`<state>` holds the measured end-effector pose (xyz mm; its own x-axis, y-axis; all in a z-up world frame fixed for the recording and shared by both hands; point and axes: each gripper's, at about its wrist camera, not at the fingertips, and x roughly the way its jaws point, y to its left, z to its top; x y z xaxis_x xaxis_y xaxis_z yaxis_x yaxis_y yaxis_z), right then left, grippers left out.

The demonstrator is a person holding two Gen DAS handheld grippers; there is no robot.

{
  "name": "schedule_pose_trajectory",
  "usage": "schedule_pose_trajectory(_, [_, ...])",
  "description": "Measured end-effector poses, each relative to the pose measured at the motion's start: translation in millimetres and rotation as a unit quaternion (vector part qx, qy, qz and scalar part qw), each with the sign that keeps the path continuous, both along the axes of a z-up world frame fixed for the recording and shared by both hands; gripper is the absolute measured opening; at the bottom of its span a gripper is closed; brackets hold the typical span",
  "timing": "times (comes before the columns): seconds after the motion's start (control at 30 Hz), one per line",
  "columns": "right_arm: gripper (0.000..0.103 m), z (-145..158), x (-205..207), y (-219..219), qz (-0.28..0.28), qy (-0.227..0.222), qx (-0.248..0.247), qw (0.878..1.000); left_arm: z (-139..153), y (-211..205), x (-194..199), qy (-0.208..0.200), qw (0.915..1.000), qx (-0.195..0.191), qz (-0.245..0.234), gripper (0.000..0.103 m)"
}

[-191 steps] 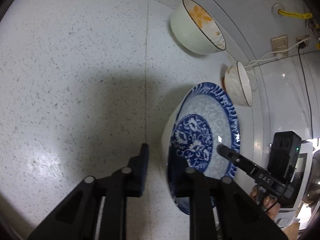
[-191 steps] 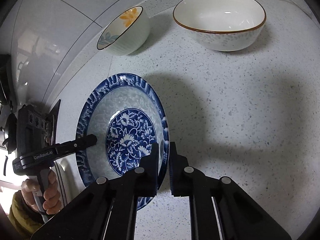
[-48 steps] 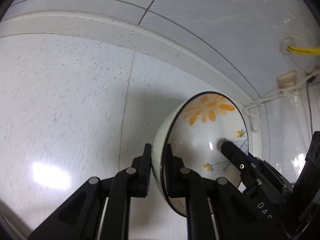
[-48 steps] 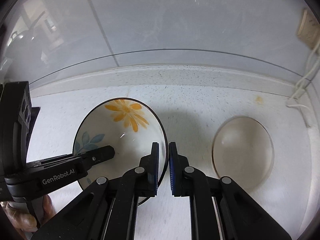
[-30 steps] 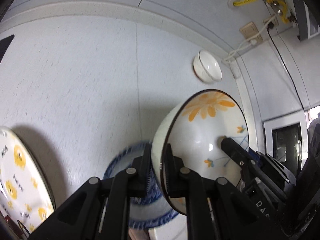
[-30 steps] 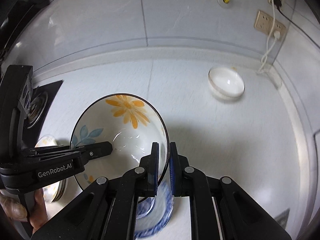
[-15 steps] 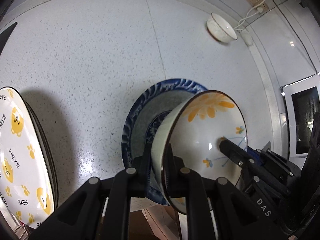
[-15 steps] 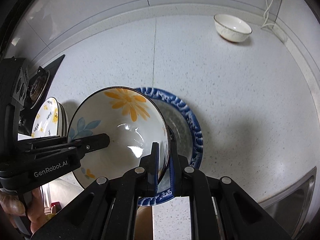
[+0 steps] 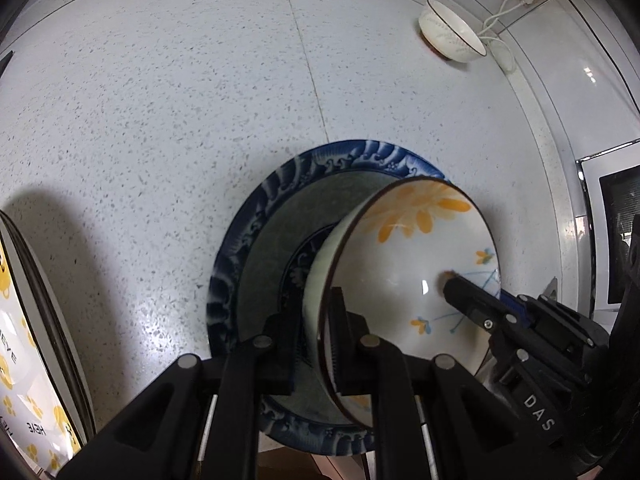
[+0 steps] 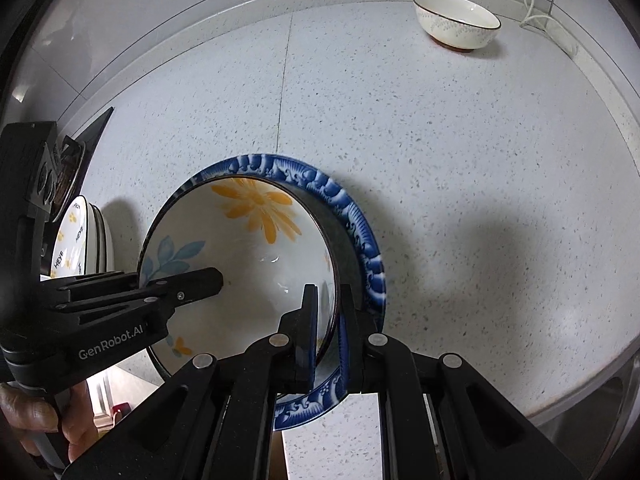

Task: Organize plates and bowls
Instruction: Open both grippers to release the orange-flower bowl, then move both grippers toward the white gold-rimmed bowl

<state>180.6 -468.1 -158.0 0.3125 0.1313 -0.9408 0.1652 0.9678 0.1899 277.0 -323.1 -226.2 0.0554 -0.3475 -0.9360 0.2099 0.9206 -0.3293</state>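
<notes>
Orange-flower bowl (image 10: 240,256) pinched at opposite rims by my left gripper (image 9: 316,332) and right gripper (image 10: 328,320), nested over blue-patterned plate (image 10: 360,232); next, probably seat, unclamp both.

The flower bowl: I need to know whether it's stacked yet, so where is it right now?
The flower bowl sits over the blue plate near the counter's front edge, its rim clamped on opposite sides by the left tool and right tool; whether it touches is unclear.

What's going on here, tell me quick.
A person with two handheld grippers is stacking dishes. The left gripper and right gripper each pinch opposite rims of a flower bowl, holding it over a blue plate on the counter. Another white bowl waits by the wall; yellow-print plates sit left.
</notes>
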Motion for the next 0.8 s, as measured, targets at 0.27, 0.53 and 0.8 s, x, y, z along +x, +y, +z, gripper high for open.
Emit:
schedule_pose_trajectory(0.27, [0.01,1.5,4.7,-2.8,0.016,0.008,0.014,1.0,21.4,0.6,4.1,-0.052,0.9984,0.019,-0.01,0.015])
schedule_pose_trajectory(0.53, [0.036,20.3,-3.2,-9.1,0.025,-0.014,0.008,1.0,54.6,15.1,-7.1,-0.127,0.9911,0.03,-0.027,0.037])
schedule_pose_trajectory(0.8, [0.052,45.3,-8.9,-15.1,0.033,-0.056,-0.028,0.997,89.9,18.2,-16.2,-0.212,0.9757,0.024,-0.05,0.056])
